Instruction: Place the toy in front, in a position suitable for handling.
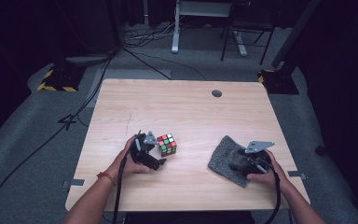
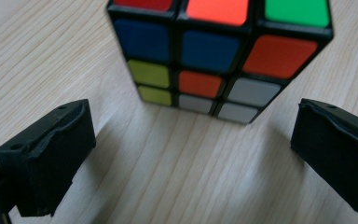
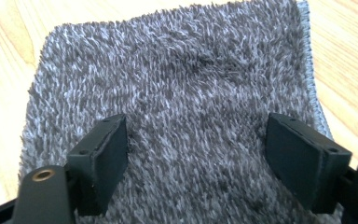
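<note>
One cube (image 1: pixel 167 144), one grey cloth (image 1: pixel 228 157), two open-jawed tools.

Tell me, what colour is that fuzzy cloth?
Mottled grey cloth with a paler stitched edge; the right gripper view shows it best.

The high view looks forward and down from above the person's side, taking in the whole wooden surface (image 1: pixel 186 112) and the floor beyond its far edge. The left gripper view rides on the left claw (image 1: pixel 161 162), low and very near the surface, facing the puzzle cube (image 2: pixel 219 56), which the high view places left of centre. The right gripper view rides on the right claw (image 1: pixel 237 163), looking steeply down and close onto the grey cloth (image 3: pixel 177 93), which the high view places near the right edge.
</note>
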### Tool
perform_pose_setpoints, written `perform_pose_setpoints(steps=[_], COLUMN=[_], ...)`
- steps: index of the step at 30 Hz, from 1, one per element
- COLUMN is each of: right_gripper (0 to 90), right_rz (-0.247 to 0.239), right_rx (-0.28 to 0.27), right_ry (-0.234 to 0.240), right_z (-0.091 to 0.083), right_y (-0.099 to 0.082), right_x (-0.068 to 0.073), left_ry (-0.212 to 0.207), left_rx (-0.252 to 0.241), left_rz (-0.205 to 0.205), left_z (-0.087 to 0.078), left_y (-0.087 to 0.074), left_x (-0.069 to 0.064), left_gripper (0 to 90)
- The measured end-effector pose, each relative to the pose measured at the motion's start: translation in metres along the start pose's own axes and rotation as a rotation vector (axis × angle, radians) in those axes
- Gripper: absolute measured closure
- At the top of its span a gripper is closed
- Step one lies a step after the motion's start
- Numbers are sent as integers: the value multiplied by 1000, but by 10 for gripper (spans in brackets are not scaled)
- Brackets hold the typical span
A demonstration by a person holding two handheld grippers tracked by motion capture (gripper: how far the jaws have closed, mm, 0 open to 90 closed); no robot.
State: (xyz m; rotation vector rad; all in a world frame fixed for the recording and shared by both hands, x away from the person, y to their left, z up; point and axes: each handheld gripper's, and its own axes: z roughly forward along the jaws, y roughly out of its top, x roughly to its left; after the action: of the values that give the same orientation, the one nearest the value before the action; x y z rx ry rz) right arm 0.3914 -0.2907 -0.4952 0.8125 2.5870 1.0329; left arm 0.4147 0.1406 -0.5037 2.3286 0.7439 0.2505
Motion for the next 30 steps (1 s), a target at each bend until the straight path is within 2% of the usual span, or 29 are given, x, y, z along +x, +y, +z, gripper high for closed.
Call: perform_pose_setpoints(steps=[5, 8, 10, 11, 13, 15, 17, 19, 21, 22, 24, 27, 29, 30], right_gripper=[221, 221, 221, 221, 221, 221, 221, 221, 221, 221, 222, 244, 262, 264], right_rz=[-6, -3, -4, -6, -6, -6, -6, -5, -6, -6, -6, -16, -34, -48], right_rx=[4, 4, 4, 3, 2, 1, 0, 0, 1, 1, 3, 21, 13, 0], right_ry=[10, 9, 9, 12, 12, 13, 13, 13, 12, 12, 10, -1, -15, -13], right_z=[-4, -5, -5, -5, -5, -5, -5, -5, -5, -5, -5, -7, -10, -13], right_y=[-4, -5, -5, -5, -5, -5, -5, -5, -5, -5, -5, -2, 0, 2], right_x=[-3, -3, -3, -4, -4, -4, -4, -4, -3, -3, -3, -1, 3, 7], left_ry=[-7, -34, -35, -51, -47, -61, -54, -64, -73, -80, -87, -112, -127, -157], left_rx=[-5, -35, -31, -39, -38, -53, -63, -66, -69, -69, -70, -67, -58, -48], left_rz=[8, 27, 33, 51, 64, 86, 88, 91, 95, 96, 106, 115, 144, 166], left_z=[7, 11, 12, 15, 17, 18, 18, 17, 16, 16, 16, 15, 14, 12], left_y=[9, 18, 19, 22, 23, 26, 26, 27, 28, 28, 29, 30, 28, 27], left_x=[0, 2, 2, 0, -1, -4, -4, -6, -9, -9, -13, -19, -24, -31], left_gripper=[37, 203, 142, 176, 153, 154, 162, 161, 247, 247, 324, 330, 333, 334])
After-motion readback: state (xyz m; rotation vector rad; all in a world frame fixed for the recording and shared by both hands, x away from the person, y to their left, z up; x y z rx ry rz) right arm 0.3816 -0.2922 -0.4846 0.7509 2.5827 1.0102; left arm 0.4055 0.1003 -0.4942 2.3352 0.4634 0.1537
